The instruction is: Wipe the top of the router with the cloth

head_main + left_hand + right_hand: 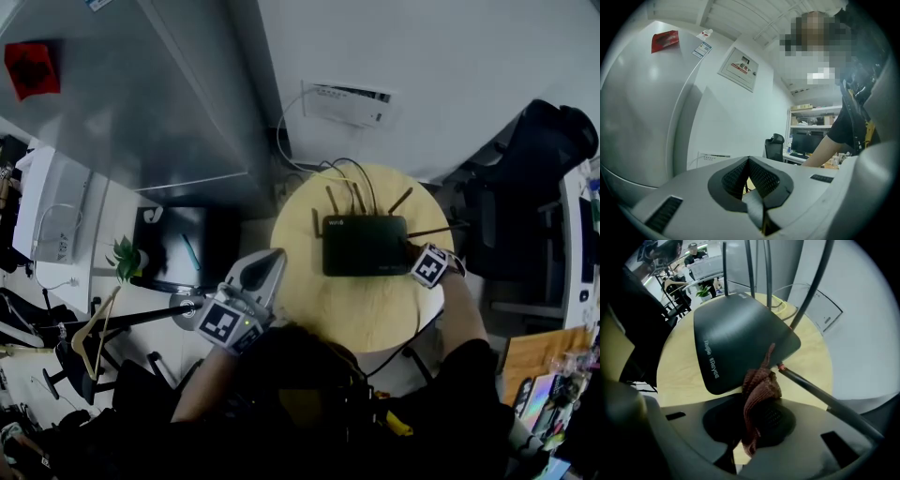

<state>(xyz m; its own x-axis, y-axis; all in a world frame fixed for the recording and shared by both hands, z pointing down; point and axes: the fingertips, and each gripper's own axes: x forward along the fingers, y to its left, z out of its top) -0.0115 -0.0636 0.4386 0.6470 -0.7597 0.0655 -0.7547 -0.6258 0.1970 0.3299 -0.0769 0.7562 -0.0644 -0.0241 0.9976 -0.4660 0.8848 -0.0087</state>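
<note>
Right gripper view: R hand-held gripper [757, 420] pinches cloth [761, 386] at router [736, 333], unseen overhead | L hand-held gripper [749, 165] closed

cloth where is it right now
In the right gripper view the cloth is pinched in the right claw, its bunched end against the near edge of the router on the round wooden table.
</note>
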